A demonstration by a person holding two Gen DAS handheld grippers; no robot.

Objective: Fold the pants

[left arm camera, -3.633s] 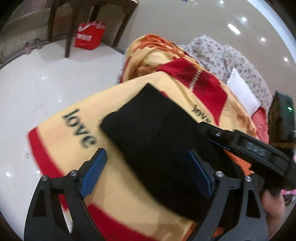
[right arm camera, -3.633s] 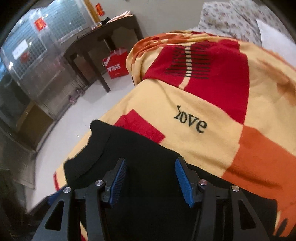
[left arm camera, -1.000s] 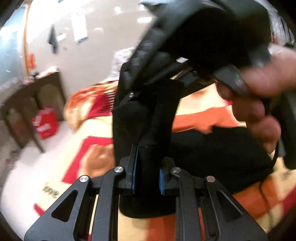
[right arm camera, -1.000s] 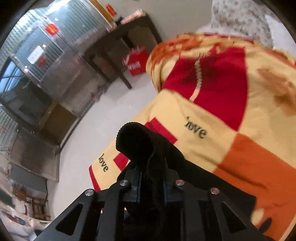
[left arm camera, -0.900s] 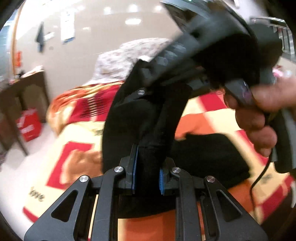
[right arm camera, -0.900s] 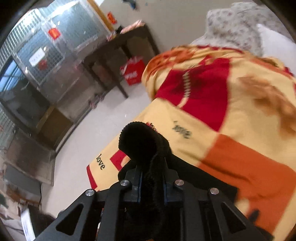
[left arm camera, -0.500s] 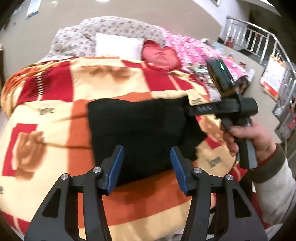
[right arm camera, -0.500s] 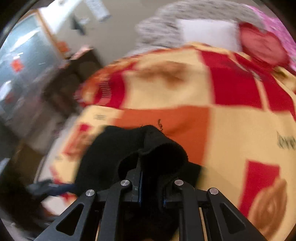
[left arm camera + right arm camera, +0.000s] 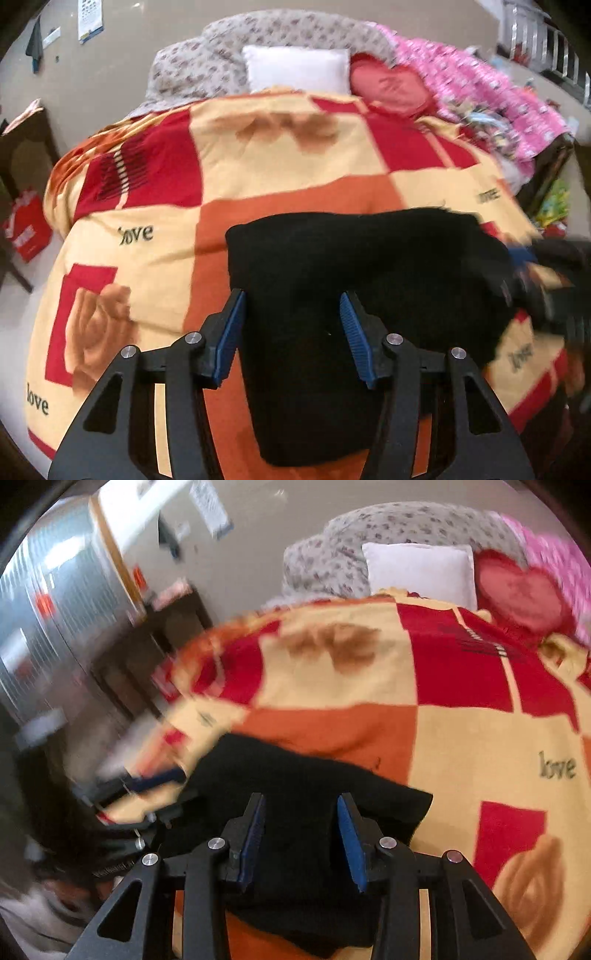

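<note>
The black pants (image 9: 351, 266) lie folded in a flat stack on the checked red, orange and yellow blanket (image 9: 280, 170), near the bed's front edge. My left gripper (image 9: 291, 332) is open just above the near left part of the stack, holding nothing. My right gripper (image 9: 301, 830) is open over the pants (image 9: 295, 797) from the other side, empty too. The right gripper shows blurred at the right edge of the left wrist view (image 9: 535, 280); the left gripper shows blurred in the right wrist view (image 9: 147, 782).
A white pillow (image 9: 295, 70), a red heart cushion (image 9: 388, 88) and a pink quilt (image 9: 480, 88) lie at the bed's head. A dark wooden table (image 9: 155, 646) and a red bag (image 9: 26, 229) stand on the floor to the left. A metal cabinet (image 9: 48, 609) stands beyond.
Both grippers lifted the pants' end and carried it over onto the rest. The left gripper opened half a second ago; the right gripper has now opened and let go. The pants lie folded.
</note>
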